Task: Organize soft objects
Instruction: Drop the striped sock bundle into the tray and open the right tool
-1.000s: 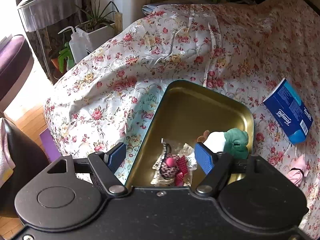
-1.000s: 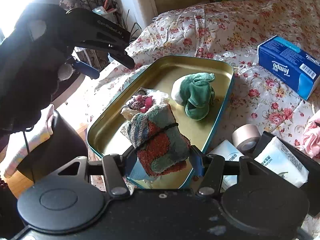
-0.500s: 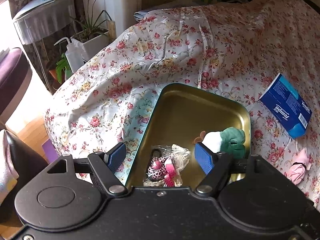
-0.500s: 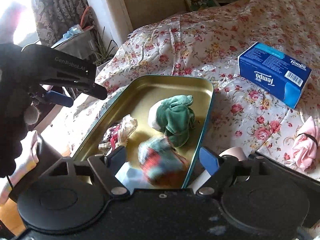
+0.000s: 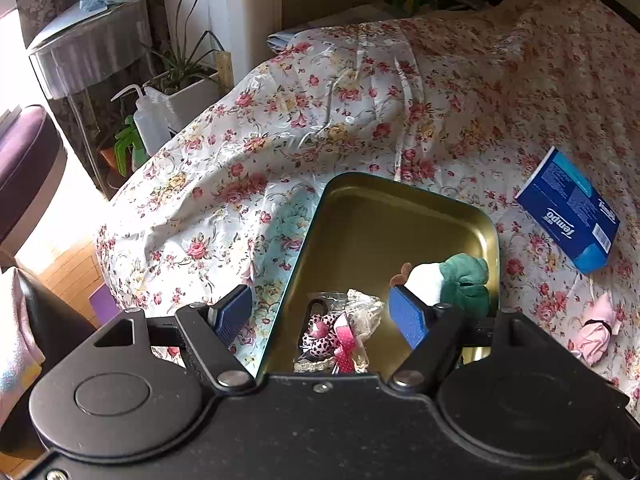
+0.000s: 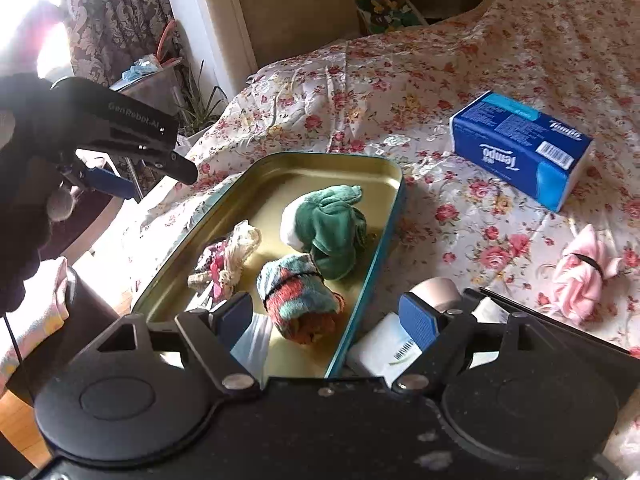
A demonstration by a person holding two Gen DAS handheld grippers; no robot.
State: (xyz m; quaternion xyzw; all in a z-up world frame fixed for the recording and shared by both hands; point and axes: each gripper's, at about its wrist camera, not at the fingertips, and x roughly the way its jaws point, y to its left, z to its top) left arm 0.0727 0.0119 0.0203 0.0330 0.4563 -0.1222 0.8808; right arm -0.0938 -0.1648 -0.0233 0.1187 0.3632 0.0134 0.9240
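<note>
A gold metal tray [image 6: 276, 176] with a teal rim lies on the floral bedspread. In it lie a green and white sock bundle [image 6: 332, 228], a striped red and teal sock roll [image 6: 298, 294] and a lace and pink bundle [image 6: 224, 258]. My right gripper [image 6: 326, 320] is open and empty just above the tray's near end, behind the striped roll. My left gripper [image 5: 320, 314] is open and empty above the tray's [image 5: 384, 216] near left side, over the lace bundle [image 5: 340, 332]. A pink cloth bundle [image 6: 580, 274] lies on the bedspread to the right.
A blue Tempo tissue box [image 6: 520, 144] lies on the bedspread right of the tray. A tape roll [image 6: 436, 290] and white tissue packs [image 6: 384, 344] sit by the tray's near right. Plants, a squeeze bottle [image 5: 150, 120] and a side table stand beyond the bed's left edge.
My right gripper opened and let the striped sock roll drop into the tray, then drew back. My left gripper drew back slightly from the tray.
</note>
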